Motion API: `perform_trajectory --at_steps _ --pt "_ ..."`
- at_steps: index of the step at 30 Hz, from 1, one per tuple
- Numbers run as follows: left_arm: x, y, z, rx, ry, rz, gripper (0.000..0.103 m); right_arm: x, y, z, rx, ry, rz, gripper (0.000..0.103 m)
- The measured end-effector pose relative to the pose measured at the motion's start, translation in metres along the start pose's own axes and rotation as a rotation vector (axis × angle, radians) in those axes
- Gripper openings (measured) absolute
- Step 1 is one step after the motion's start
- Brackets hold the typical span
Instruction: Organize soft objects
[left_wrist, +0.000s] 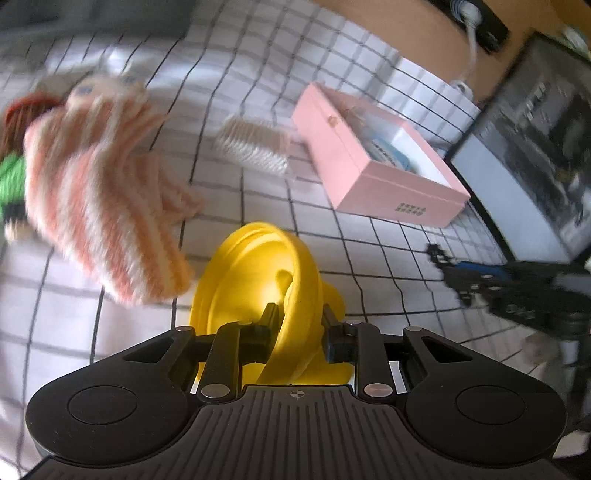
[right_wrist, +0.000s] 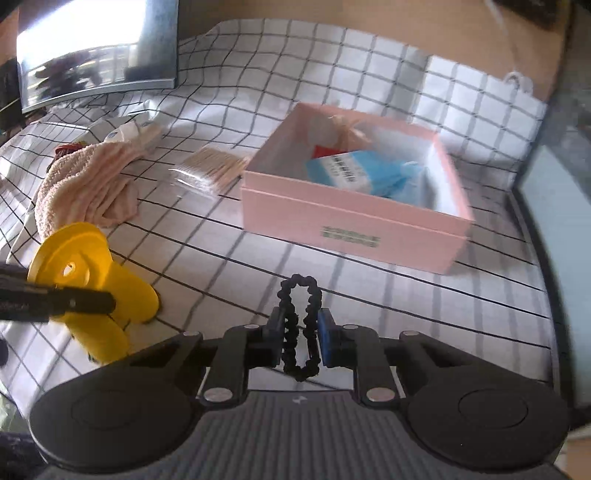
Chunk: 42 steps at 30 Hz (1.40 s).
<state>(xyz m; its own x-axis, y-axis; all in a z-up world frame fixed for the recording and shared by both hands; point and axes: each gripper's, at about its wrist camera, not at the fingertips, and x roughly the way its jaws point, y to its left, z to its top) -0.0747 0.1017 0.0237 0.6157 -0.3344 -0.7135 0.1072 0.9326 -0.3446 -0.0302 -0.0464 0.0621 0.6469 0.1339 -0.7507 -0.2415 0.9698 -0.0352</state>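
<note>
Clamped between right gripper pads: black beaded loop. Left gripper pinching yellow funnel. Best carried level over pink box, then released.

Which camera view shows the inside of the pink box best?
The right wrist view: the pink box faces it openly, showing blue packets inside. The left wrist view shows the box obliquely, interior mostly hidden.

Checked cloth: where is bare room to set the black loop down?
Bare cloth lies between the right gripper and the pink box, and between the yellow funnel and the box. It is crowded left of the box: cotton swabs and striped towel sit close together.
</note>
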Motion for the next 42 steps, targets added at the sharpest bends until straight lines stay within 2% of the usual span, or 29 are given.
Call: perform_trajectory --at_steps 3,10,17,20,23,28,31,33,37,42 --pt "0.002 -0.007 0.000 0.072 -0.006 0.015 0.028 -0.015 -0.009 -0.009 0.011 -0.003 -0.031 0.019" --pt "0.008 0.001 0.004 0.012 0.026 -0.001 0.030 -0.032 -0.026 -0.035 0.047 0.002 -0.096 0.019" --pt "0.008 -0.019 -0.001 0.100 0.024 0.087 0.030 -0.034 -0.027 -0.053 0.091 0.021 -0.075 0.019" --pt "0.007 -0.015 0.000 0.083 0.024 0.066 0.029 -0.035 -0.025 -0.055 0.080 0.016 -0.076 0.019" --pt "0.001 -0.013 0.000 0.076 0.002 0.056 0.021 -0.038 -0.025 -0.056 0.072 0.008 -0.074 0.019" --pt "-0.009 -0.028 0.001 0.162 -0.030 0.083 0.019 -0.042 -0.027 -0.056 0.074 -0.001 -0.070 0.019" --pt "-0.019 -0.045 0.007 0.196 -0.037 0.005 0.019 -0.045 -0.028 -0.056 0.072 -0.008 -0.072 0.019" --pt "-0.027 -0.062 0.016 0.234 -0.059 -0.058 0.019 -0.048 -0.030 -0.056 0.074 -0.015 -0.075 0.019" --pt "-0.038 -0.100 0.051 0.340 -0.140 -0.123 0.018 -0.054 -0.038 -0.057 0.089 -0.030 -0.088 0.019" --pt "-0.036 -0.138 0.123 0.418 -0.289 -0.136 0.019 -0.066 -0.050 -0.056 0.115 -0.074 -0.116 0.019"
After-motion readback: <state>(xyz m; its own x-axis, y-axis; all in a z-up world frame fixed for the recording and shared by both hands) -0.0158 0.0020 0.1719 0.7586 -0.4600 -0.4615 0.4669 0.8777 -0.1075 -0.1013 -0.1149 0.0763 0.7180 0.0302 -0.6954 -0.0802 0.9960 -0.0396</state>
